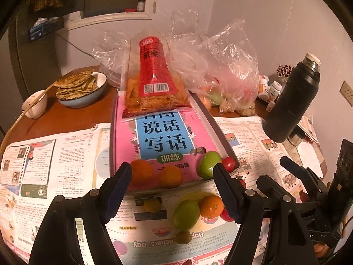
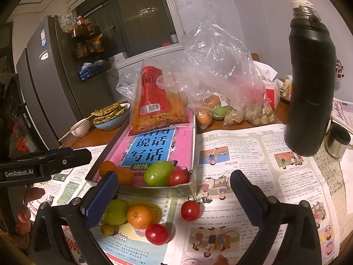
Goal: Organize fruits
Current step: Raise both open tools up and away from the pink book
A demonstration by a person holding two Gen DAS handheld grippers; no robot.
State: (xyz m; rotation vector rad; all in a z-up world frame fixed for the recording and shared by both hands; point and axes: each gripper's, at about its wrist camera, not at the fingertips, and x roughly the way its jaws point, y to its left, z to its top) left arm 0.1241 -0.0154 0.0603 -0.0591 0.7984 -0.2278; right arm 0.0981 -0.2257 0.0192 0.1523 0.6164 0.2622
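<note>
flask (image 2: 308, 92) beside fruit bags (image 2: 222, 101)

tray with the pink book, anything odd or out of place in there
Yes: a snack bag lies across the far end of the tray, on the pink book, while its near end holds fruit. Both seem out of place among fruit.

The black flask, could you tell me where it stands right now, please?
The black flask stands at the far right in both wrist views, on the newspaper, right of the plastic bag of fruit, with a small metal cup beside it.
</note>
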